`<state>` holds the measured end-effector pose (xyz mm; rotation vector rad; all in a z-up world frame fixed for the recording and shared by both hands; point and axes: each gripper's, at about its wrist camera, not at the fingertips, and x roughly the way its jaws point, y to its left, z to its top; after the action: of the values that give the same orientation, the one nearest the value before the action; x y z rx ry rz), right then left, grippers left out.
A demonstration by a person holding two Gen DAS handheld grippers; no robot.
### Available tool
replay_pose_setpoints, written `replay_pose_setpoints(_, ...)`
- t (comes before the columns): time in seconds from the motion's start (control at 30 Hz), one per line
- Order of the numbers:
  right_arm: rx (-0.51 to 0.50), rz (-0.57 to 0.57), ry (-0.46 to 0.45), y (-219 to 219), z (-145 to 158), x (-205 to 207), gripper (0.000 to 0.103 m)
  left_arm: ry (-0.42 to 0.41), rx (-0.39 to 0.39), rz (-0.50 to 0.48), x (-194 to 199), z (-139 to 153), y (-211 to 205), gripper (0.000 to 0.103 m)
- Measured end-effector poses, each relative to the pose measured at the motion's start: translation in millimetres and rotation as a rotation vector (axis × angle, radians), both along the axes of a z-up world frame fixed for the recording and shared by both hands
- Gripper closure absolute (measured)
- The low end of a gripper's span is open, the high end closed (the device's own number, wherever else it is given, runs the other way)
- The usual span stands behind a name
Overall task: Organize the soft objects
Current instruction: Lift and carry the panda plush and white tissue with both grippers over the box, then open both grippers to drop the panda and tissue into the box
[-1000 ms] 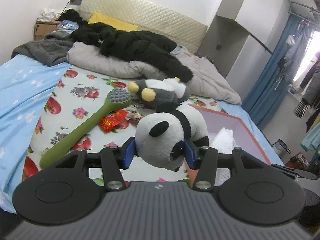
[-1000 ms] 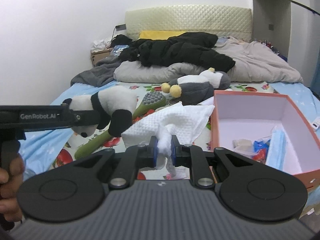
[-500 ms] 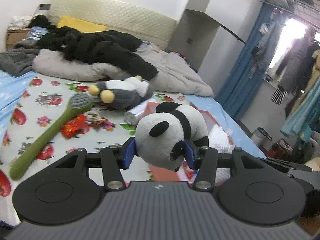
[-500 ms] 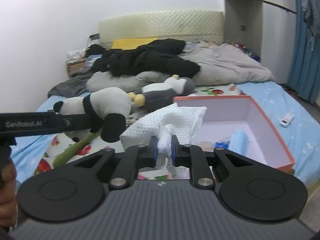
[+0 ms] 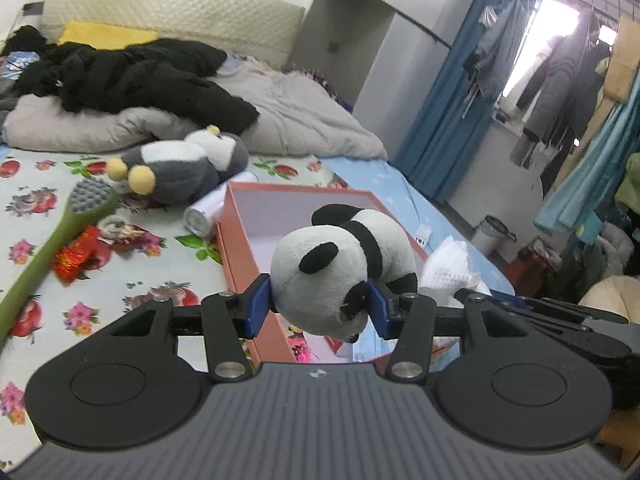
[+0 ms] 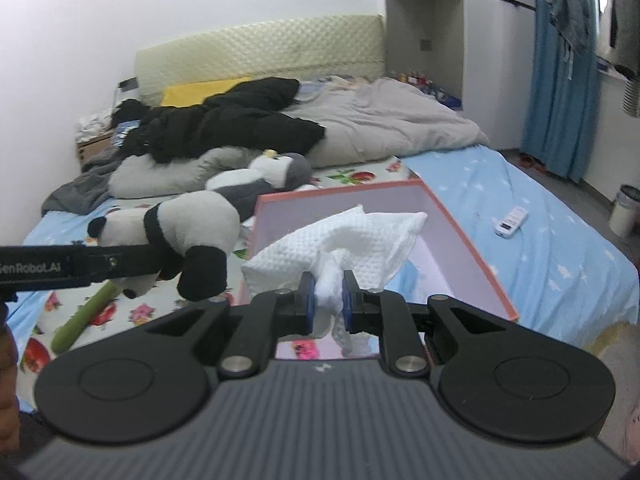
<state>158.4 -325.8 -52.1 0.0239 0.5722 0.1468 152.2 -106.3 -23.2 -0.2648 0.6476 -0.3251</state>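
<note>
With the panda plush pinched by its head in the left gripper and the white cloth nipped between the right gripper's jaws above the pink box, a collision or a drop onto the bed is risked, both loads being crowded over one opening.
</note>
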Motion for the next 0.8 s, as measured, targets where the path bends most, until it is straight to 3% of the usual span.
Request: replay_pose_setpoints(0.8,0.017,-0.062,0.171,-48.8,-58.7,104.6,0.085,0.202,0.087,-0.119,155.6,-70.8,-80.0,0.046)
